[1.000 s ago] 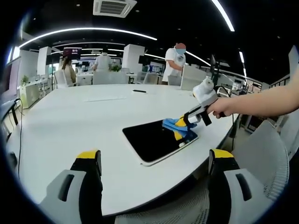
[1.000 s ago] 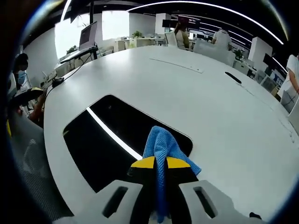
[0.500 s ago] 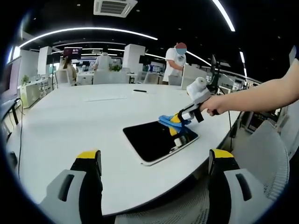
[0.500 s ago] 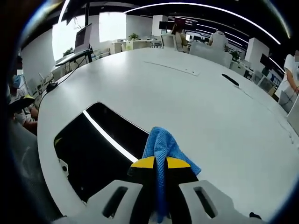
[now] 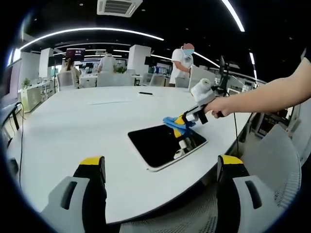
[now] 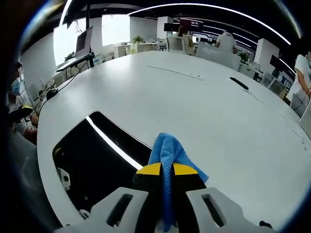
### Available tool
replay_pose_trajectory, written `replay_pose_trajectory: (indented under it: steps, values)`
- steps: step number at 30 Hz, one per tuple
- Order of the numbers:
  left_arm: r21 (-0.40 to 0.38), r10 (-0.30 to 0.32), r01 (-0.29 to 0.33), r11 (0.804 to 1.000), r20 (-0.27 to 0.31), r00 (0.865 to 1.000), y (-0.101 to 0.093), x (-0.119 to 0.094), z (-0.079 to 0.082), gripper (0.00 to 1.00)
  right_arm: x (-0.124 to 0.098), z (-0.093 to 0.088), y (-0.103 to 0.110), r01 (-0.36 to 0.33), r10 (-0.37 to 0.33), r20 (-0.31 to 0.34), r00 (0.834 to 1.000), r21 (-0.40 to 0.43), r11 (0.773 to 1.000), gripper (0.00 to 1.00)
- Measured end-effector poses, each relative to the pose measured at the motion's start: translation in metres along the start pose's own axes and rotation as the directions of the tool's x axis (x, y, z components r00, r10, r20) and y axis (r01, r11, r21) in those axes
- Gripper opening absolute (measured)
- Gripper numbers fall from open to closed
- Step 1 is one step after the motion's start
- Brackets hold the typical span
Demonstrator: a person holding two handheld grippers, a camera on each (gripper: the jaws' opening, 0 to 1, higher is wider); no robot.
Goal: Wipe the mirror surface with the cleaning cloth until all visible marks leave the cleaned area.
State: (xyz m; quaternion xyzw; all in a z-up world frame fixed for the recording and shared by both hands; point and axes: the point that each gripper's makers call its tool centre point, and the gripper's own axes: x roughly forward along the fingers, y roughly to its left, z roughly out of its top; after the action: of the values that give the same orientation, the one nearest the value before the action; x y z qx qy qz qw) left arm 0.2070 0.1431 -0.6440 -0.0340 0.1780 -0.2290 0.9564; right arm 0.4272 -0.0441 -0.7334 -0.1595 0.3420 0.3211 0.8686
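Note:
A dark mirror with a white frame lies flat on the white table, near its front right edge. My right gripper reaches in from the right, held by a person's hand, shut on a blue cleaning cloth at the mirror's far corner. In the right gripper view the blue cloth sticks out between the shut yellow-tipped jaws, over the mirror, which reflects a ceiling light strip. My left gripper stands open at the table's near edge, holding nothing.
A black slim object and a thin flat strip lie at the table's far side. A grey mesh chair stands to the right. Several people stand among desks in the background.
My right gripper has drawn the cloth up and toward the mirror's far corner, lifting off the right part of the glass. The left gripper has stayed put.

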Motion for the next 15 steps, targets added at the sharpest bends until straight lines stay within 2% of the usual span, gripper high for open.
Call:
replay_pose_trajectory:
  steps: [12, 15]
  values:
    - [0.000, 0.000, 0.000, 1.000, -0.010, 1.000, -0.0002, 0.0000, -0.0017, 0.94, 0.0099, 0.0051, -0.0083, 0.016, -0.016, 0.011, 1.000, 0.007, 1.000, 0.02]
    - [-0.001, 0.000, -0.001, 1.000, -0.008, 1.000, -0.0002, -0.0003, -0.0016, 0.94, 0.0114, 0.0051, -0.0101, 0.018, -0.019, 0.013, 1.000, 0.059, 0.998, 0.01]
